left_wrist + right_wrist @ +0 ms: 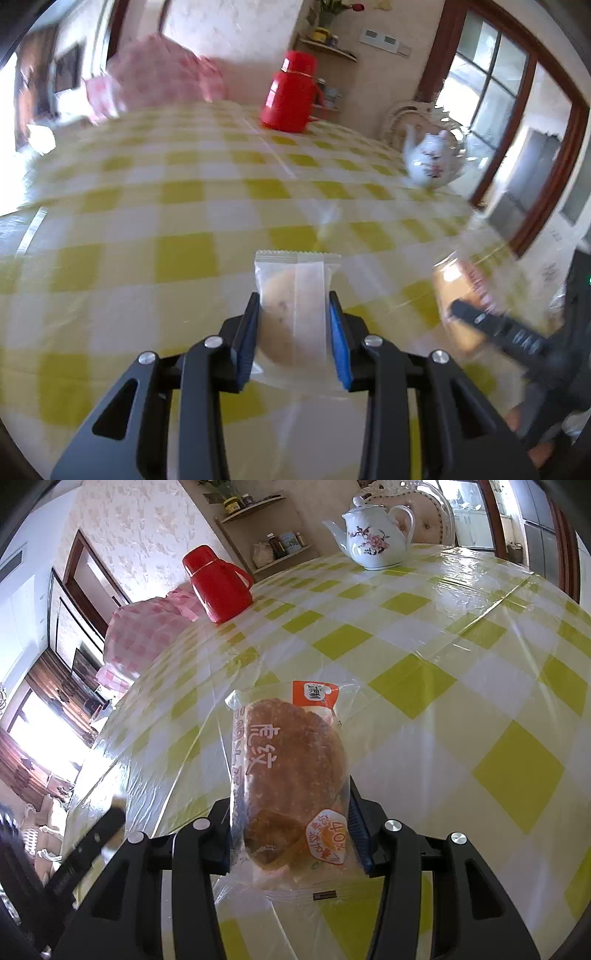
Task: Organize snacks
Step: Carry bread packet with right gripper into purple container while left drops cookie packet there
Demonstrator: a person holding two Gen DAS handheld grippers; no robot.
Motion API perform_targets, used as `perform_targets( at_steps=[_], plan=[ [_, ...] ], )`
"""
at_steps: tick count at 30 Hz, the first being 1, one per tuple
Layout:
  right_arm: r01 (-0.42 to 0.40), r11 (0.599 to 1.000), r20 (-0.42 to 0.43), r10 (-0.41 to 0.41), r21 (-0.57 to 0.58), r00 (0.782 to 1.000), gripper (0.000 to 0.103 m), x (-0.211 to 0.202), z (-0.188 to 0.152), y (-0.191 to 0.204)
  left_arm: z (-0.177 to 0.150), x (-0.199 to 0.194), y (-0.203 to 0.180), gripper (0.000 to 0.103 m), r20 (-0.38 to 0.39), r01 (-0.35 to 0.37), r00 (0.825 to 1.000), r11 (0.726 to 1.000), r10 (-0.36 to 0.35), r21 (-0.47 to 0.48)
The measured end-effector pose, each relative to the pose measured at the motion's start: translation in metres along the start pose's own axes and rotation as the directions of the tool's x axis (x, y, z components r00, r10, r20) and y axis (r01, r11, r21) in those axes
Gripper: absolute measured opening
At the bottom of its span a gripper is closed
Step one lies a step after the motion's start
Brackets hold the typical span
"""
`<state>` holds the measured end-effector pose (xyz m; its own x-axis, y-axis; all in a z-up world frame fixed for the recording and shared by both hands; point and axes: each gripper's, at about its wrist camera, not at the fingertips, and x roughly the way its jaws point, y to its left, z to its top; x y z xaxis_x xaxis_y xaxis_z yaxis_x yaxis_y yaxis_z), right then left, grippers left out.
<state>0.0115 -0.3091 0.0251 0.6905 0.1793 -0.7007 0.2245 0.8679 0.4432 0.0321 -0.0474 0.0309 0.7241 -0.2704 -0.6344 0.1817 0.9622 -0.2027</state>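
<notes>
The left gripper (295, 314) is pinching a small frosted pastry packet (293, 314) above the checked table (147, 221). The right gripper (291, 827) is clamping a clear-wrapped bread bun (291, 775), seemingly lifted off the cloth. A red thermos (218, 585) is standing at the far edge, with a white floral teapot (371, 541) well apart from it.

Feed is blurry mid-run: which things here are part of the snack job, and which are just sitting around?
Job:
- pastry packet, shut in the left claw
- bread packet, shut in the right claw

Lying about:
- red flask
- teapot
- checked tablecloth
</notes>
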Motion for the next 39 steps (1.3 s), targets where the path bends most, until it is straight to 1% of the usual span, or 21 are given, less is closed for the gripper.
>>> perform_targets(
  at_steps=[2,4,8,11,15,20,26,30,39],
  plan=[
    [0.0,1.0,0.005,0.0,-0.007,1.0,0.048,-0.002,-0.002,0.001,-0.004,-0.009,0.007,0.035,0.021,0.015,1.0,0.999,-0.014,-0.03],
    [0.006,1.0,0.012,-0.006,-0.016,1.0,0.048,-0.003,-0.003,0.002,-0.005,-0.011,0.014,0.035,0.024,0.022,0.999,0.999,-0.021,-0.048],
    [0.023,0.998,0.034,-0.022,-0.05,0.999,0.048,-0.007,-0.006,0.009,-0.002,-0.018,0.019,0.035,0.046,0.028,0.999,0.998,-0.026,-0.052],
    [0.038,0.996,0.044,-0.034,-0.08,0.998,0.048,-0.01,-0.01,0.016,-0.003,-0.022,0.022,0.035,0.04,0.044,0.998,0.997,-0.042,-0.067],
    [0.028,0.993,0.041,-0.024,-0.112,0.999,0.048,-0.013,-0.017,0.025,-0.006,-0.03,0.024,0.035,0.045,0.042,0.998,0.997,-0.039,-0.068],
    [-0.023,0.992,0.007,0.024,-0.121,1.0,0.048,-0.021,-0.035,0.036,-0.014,-0.045,0.026,0.035,0.073,0.006,0.997,0.997,-0.001,-0.072],
    [-0.073,0.982,-0.018,0.071,-0.176,0.997,0.048,-0.032,-0.063,0.063,-0.029,-0.062,0.032,0.035,0.082,-0.013,0.996,0.995,0.022,-0.099],
    [-0.112,0.977,-0.041,0.106,-0.183,0.993,0.048,-0.041,-0.08,0.074,-0.038,-0.076,0.034,0.035,0.092,-0.028,0.995,0.995,0.037,-0.101],
    [-0.174,0.961,-0.079,0.161,-0.215,0.984,0.048,-0.064,-0.114,0.093,-0.066,-0.12,0.047,0.035,0.104,-0.076,0.991,0.994,0.083,-0.074]
  ],
)
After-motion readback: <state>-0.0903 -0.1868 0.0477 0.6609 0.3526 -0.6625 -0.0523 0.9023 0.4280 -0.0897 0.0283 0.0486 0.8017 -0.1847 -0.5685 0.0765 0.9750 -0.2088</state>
